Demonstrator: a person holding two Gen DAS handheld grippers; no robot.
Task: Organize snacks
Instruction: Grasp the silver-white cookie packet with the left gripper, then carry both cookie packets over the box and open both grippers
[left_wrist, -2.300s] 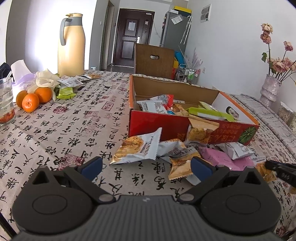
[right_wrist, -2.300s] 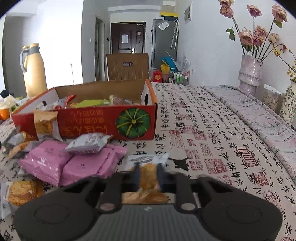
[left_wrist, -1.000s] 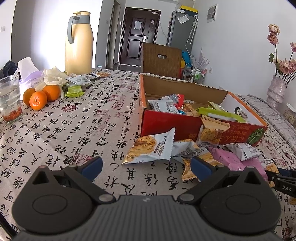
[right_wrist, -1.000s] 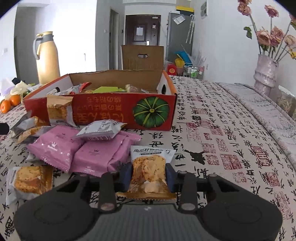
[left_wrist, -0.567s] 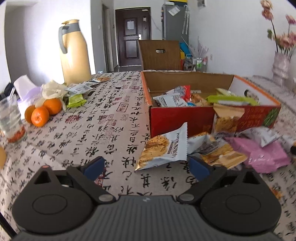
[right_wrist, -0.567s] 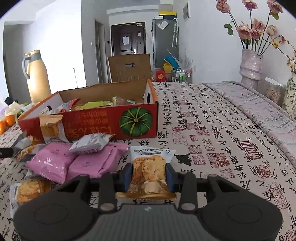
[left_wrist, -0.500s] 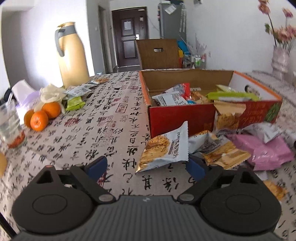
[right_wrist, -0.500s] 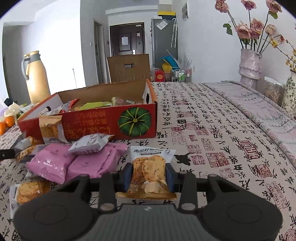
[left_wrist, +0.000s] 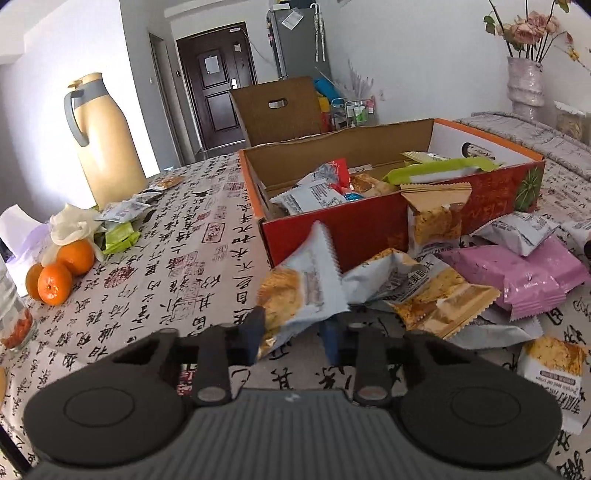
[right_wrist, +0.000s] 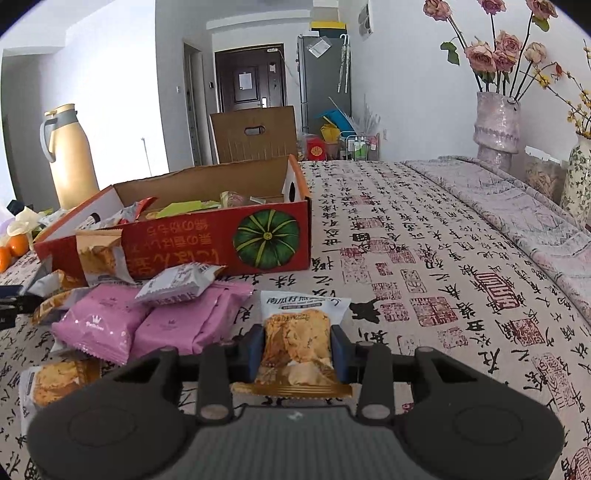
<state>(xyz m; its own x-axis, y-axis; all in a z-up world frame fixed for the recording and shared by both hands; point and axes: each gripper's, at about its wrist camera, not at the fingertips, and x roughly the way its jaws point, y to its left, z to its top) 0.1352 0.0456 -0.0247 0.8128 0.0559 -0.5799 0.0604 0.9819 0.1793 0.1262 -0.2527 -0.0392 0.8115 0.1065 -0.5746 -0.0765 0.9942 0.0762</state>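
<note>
Silver-gold cracker pkt (left_wrist: 299, 295) crumpling in closing left claw (left_wrist: 293, 334).

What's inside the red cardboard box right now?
The red cardboard box holds loose snack packets: a grey-white packet, a long green packet and a red-edged one. The box floor and anything beneath them is covered.

Both grippers gripping snack packets

The left gripper (left_wrist: 293, 332) is closing on a silver biscuit packet (left_wrist: 299, 295) in front of the red box (left_wrist: 369, 229); the right gripper (right_wrist: 297, 349) is clamping an orange biscuit packet (right_wrist: 297, 339) nearer the box's pumpkin end.
</note>
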